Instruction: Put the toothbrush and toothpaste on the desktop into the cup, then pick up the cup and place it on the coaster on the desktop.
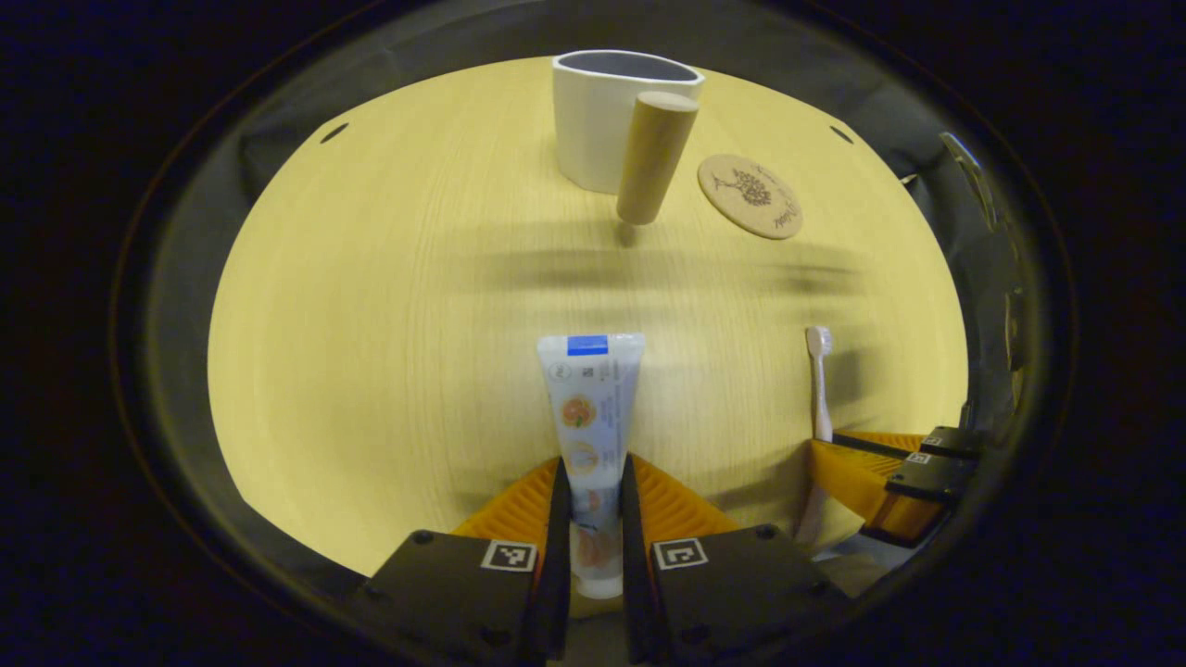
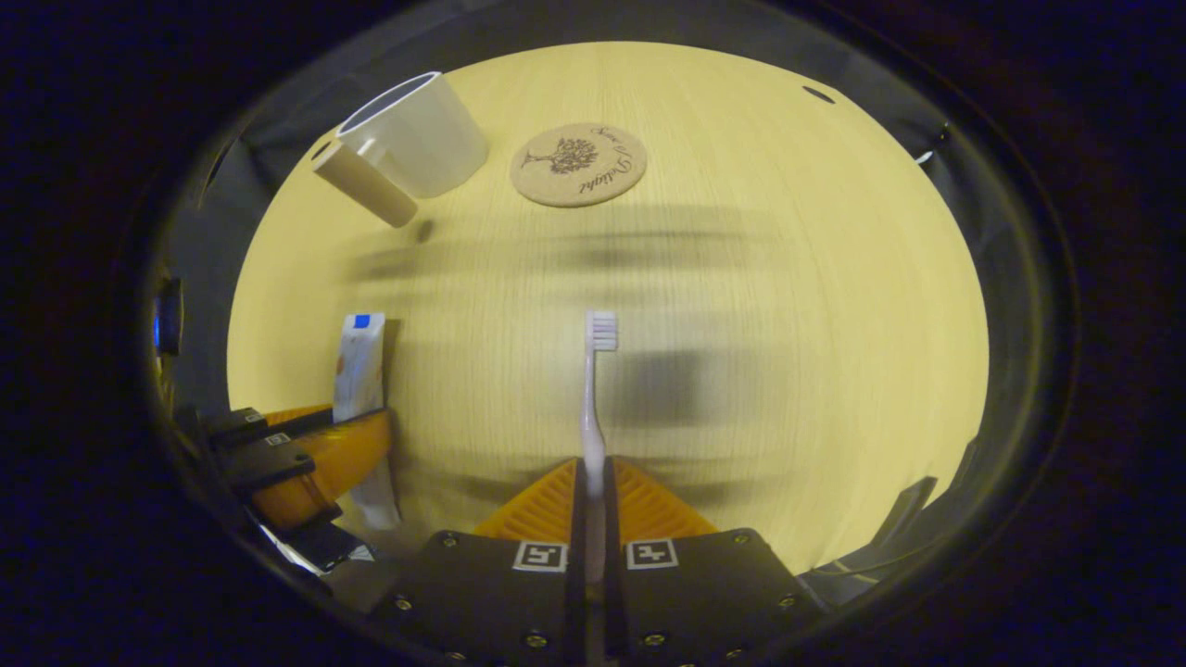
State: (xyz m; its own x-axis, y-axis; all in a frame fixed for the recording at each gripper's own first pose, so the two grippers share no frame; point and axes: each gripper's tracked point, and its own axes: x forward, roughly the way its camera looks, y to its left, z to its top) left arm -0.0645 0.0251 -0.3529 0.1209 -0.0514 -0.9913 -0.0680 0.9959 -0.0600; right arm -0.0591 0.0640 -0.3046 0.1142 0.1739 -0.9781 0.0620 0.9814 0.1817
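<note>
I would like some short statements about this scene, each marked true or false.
1. The left gripper is shut on the white toothpaste tube. True.
2. The pale toothbrush already stands in the white cup. False: the right gripper holds it by the handle.
3. The white cup sits on the round cork coaster. False: it stands beside it on the pale wooden desktop.
4. The cup has a wooden handle. True.

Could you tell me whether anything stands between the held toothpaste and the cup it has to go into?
Nothing visible does. The left gripper is shut on the toothpaste, and only bare desktop lies between it and the cup. The cup's wooden handle juts toward the gripper, and the coaster lies off to the side.
</note>
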